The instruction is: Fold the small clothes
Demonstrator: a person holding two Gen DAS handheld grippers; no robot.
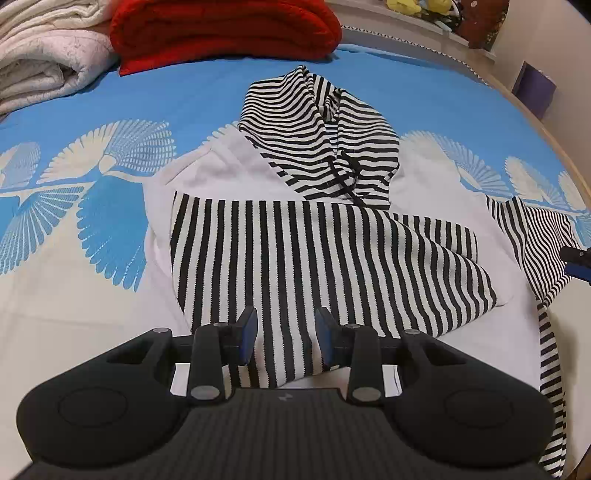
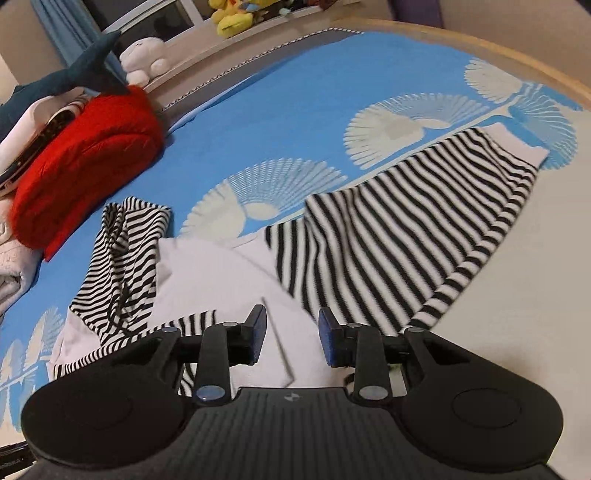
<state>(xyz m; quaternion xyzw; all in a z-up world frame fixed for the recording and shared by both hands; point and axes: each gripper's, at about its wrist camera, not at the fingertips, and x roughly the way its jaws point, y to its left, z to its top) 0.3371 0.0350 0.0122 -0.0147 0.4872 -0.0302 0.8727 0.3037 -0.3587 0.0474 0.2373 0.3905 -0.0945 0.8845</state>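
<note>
From the left wrist, our left gripper [image 1: 286, 334] hovers with jaws apart, gripping nothing, over the striped hoodie [image 1: 325, 254] on the blue bedspread [image 1: 184, 99]; its hood points away toward the red blanket [image 1: 225, 29]. From the right wrist, our right gripper [image 2: 291, 338] stands likewise parted and empty, one sleeve [image 2: 417, 236] stretching up and rightward toward the bed's edge.

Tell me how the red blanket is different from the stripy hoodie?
The red blanket is one plain colour; the stripy hoodie has black and white stripes with white patches. The blanket is folded into a thick bundle; the hoodie lies low, only partly folded. The blanket sits at the far end; the hoodie lies near the grippers. Both rest on the blue bedspread.
</note>
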